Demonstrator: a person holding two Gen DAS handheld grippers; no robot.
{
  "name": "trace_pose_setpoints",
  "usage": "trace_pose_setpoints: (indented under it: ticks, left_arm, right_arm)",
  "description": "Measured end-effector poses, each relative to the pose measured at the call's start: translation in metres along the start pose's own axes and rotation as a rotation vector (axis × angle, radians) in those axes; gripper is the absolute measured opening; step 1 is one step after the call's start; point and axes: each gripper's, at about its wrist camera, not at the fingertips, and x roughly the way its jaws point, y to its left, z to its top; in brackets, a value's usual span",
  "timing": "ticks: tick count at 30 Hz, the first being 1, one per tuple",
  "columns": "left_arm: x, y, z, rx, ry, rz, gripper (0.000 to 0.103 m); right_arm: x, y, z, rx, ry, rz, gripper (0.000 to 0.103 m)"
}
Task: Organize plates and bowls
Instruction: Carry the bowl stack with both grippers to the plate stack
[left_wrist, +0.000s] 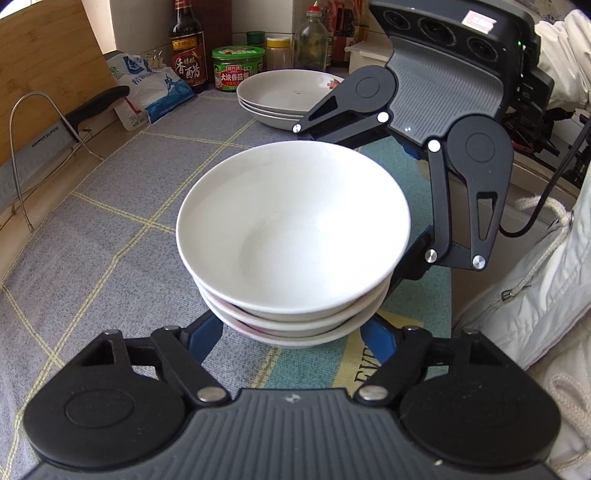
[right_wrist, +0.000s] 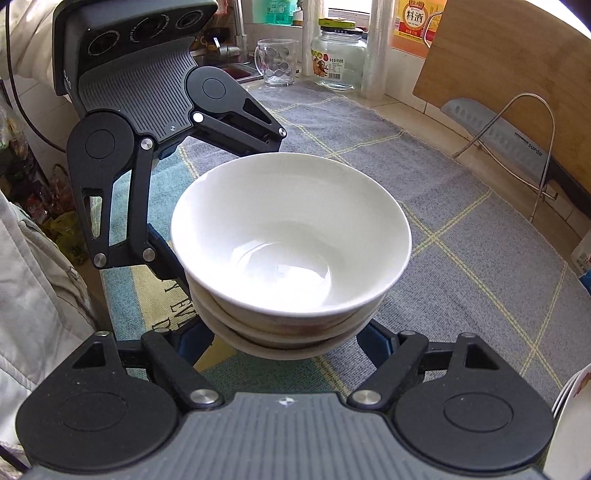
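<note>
Because three bowls nested together are too heavy and too round for one pair of fingers, the stack of three white ceramic bowls is taken from two sides at once. It is in the centre of both views, over the grey woven table mat w/ yellow lines. I cannot tell if its foot rests on the mat or is a bit above it.

The left gripper comes from 6 o'clock in its own view. Its blue fingers go low, on both sides of the lowest bowl, under the wider rims. I think this is so the rims cannot slip down through the fingers. The jaws are approx. half wide. The tips are hidden behind the bowl, so I cannot tell if the pads press already.

The right gripper does the same from the opposite side, and in the left view it reaches in from 2 o'clock. Its jaws are also at a middle width around the lowest bowl, and the contact is hidden too.

At 12 o'clock in the left view, well apart, is the stack of shallow white plates w/ a red flower print, in front of bottles and jars. In my judgement, plates are grouped there and bowls here, so the bowl stack prob. goes as one unit to its own place.
</note>
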Motion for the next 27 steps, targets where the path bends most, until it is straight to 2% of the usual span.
trace_pose_setpoints:
  ticks: [19, 27]
  left_arm:
    - [0.0028, 0.0081, -0.0013, 0.039, -0.013, -0.062, 0.082]
    - [0.0019, 0.0074, -0.0030, 0.047, -0.021, -0.054, 0.082]
  right_arm:
    - [0.0014, -0.0030, 0.0033, -0.002, 0.032, 0.029, 0.088]
    - [0.0006, -0.0013, 0.0046, 0.009, 0.042, 0.015, 0.087]
